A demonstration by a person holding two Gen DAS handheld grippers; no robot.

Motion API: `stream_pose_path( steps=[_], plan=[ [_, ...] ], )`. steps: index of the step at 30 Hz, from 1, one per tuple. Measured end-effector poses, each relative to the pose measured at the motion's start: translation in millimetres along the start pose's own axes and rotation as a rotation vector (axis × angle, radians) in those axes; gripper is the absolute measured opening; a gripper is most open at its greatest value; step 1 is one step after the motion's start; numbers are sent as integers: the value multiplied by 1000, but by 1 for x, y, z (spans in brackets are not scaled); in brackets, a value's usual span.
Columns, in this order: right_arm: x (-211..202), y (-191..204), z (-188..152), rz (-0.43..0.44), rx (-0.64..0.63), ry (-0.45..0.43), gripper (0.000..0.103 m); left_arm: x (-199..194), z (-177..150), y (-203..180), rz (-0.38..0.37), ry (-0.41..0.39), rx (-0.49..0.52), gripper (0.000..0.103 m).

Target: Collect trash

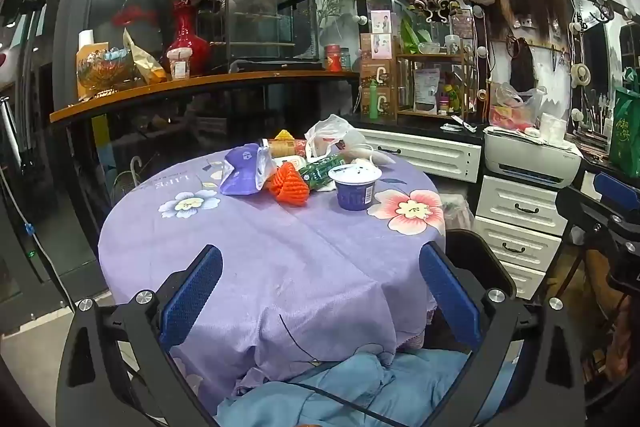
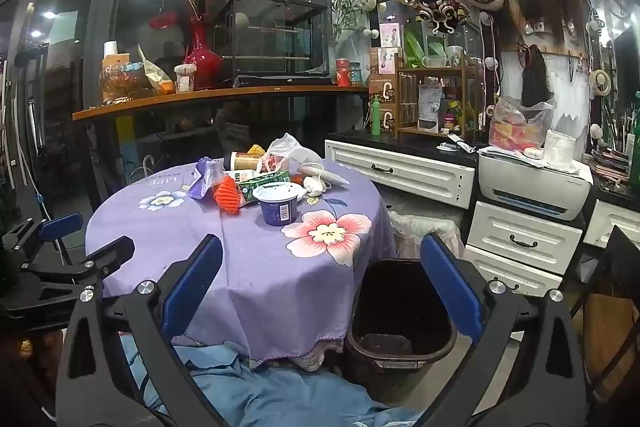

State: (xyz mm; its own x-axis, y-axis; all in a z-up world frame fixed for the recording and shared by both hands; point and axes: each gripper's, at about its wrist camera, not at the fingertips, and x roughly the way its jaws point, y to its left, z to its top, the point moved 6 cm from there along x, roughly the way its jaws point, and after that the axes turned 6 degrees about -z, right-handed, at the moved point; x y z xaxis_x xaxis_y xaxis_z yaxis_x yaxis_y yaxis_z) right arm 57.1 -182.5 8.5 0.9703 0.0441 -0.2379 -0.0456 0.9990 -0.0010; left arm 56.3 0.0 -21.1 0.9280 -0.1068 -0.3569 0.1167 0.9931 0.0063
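— Blue pads are seen nearest: how are the two tongs set?

— The left gripper [image 1: 320, 291] is spread to its full width, and nothing is caught between its fingers; only the near edge of the tabletop and a blue cloth [image 1: 360, 387] below it are framed by them. The right gripper [image 2: 320, 291] is spread just as wide and is likewise empty. It is held to the right of the table, above a dark bin [image 2: 400, 307] that is stood on the floor beside the hanging edge of the purple tablecloth [image 2: 260, 287].

— And where is the trash found?

— It is gathered at the far edge of the tabletop, well apart from both grippers. A blue yogurt cup [image 1: 355, 185] is placed nearest, toward the far right, beside a printed pink flower [image 1: 408, 210]. Just left of it an orange foam net [image 1: 289, 183] is laid, and a purple pouch [image 1: 240, 171] is set against that. A green wrapper [image 1: 322, 171] is wedged behind the cup. A cylindrical container [image 1: 286, 147] lying on its side, a white plastic bag [image 1: 332, 133] and crumpled white tissue [image 1: 368, 155] are piled farther back.

— What is seen beyond the table?

— A wooden shelf [image 1: 200, 87] with a red vase [image 1: 186, 35] is seen behind, and white drawers [image 1: 520, 207] under a printer [image 1: 532, 155] are seen at the right.
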Motion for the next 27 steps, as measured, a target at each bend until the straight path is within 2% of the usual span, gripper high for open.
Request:
stream_pose_path(
  steps=[8, 11, 27],
  plan=[
    [2, 0, -3, 2, -1, 23, 98, 1, 0, 7, -10, -7, -3, 98],
    [3, 1, -2, 2, 0, 26, 98, -4, 2, -1, 7, -17, 2, 98],
    [4, -2, -7, 5, 7, 33, 98, 5, -5, -2, 5, 0, 14, 98]
  ],
)
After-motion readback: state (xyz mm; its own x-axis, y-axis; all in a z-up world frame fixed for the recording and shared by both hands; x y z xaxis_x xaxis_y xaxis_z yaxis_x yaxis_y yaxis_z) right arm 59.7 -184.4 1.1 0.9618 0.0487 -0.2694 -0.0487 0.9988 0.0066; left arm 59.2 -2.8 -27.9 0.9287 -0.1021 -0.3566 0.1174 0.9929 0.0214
